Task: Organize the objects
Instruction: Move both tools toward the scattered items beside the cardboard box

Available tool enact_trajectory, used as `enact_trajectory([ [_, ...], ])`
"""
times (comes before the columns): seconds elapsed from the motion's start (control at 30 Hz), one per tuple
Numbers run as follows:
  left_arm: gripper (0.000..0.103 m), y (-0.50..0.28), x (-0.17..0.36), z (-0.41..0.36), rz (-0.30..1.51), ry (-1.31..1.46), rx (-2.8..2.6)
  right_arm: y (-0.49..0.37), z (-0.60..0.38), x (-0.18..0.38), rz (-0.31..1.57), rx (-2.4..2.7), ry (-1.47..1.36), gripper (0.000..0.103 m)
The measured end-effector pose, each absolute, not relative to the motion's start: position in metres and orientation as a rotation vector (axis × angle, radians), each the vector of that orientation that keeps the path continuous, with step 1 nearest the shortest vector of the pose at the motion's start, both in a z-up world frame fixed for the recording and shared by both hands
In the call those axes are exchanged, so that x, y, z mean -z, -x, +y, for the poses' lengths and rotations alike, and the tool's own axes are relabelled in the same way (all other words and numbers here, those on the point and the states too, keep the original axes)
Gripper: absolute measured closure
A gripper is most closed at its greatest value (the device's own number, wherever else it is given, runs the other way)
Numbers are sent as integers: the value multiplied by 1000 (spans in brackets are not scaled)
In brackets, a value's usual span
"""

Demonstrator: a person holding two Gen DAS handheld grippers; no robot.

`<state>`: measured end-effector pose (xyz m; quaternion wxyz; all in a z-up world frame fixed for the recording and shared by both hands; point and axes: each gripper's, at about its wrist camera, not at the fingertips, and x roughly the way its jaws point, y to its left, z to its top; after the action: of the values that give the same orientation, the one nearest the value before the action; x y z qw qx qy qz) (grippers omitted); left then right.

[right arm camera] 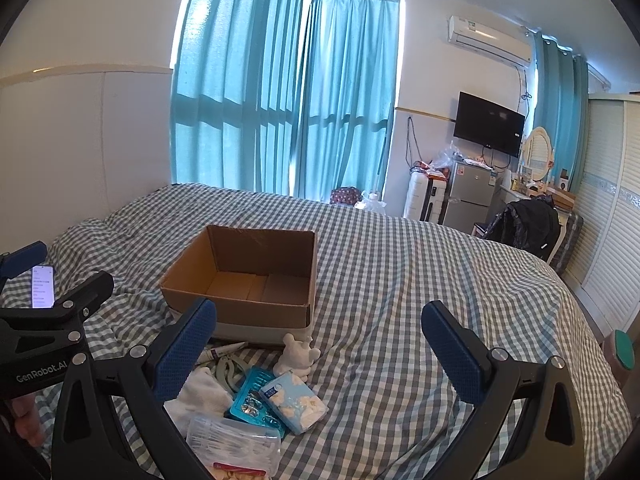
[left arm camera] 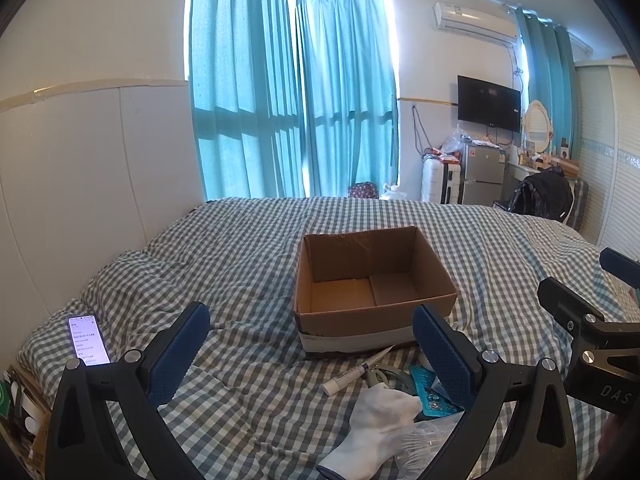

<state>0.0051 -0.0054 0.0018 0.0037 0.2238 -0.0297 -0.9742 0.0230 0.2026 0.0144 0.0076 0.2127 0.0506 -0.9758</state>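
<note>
An empty open cardboard box stands on the checked bed; it also shows in the right wrist view. In front of it lie a white tube, a white glove, a blue blister pack, a tissue pack, a white bear figure and a clear box of swabs. My left gripper is open and empty above the glove. My right gripper is open and empty, hovering above the small items.
A lit phone lies on the bed at the left. The bed stretches right of the box. Beyond it are teal curtains, a fridge, a TV and a wardrobe at the right.
</note>
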Motion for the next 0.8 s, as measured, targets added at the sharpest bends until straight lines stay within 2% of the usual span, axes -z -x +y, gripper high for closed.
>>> enact_trajectory([
  [0.8,0,-20,-9,-23,-88,-651,3061,-36,186,-31,190,3050,-668,0],
])
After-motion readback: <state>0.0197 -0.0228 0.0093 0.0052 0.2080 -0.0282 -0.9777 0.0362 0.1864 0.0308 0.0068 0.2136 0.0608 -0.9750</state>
